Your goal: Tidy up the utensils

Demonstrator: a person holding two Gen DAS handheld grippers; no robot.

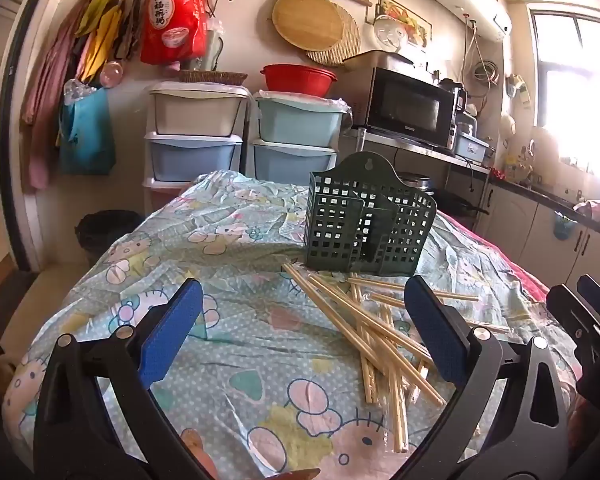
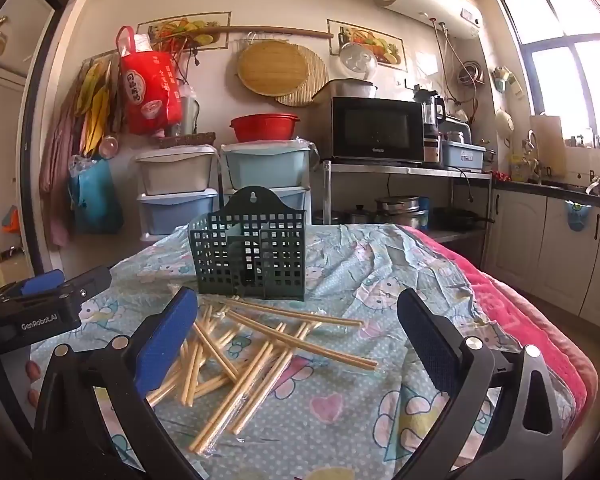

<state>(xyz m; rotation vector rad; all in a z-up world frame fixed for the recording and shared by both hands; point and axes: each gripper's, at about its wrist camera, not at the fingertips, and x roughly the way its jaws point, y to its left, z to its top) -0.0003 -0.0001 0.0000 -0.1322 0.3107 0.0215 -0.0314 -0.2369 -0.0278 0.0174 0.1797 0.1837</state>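
None of the bamboo chopsticks has reached the green perforated utensil holder; as far as both views show, its compartments are empty, and the whole set lies in a loose crossed pile on the cartoon-print tablecloth just in front of the holder's base. The left gripper and the right gripper hover above the pile with jaws spread wide, grasping nothing. The entire task therefore appears outstanding: each chopstick remains to be picked up and stood in the holder.
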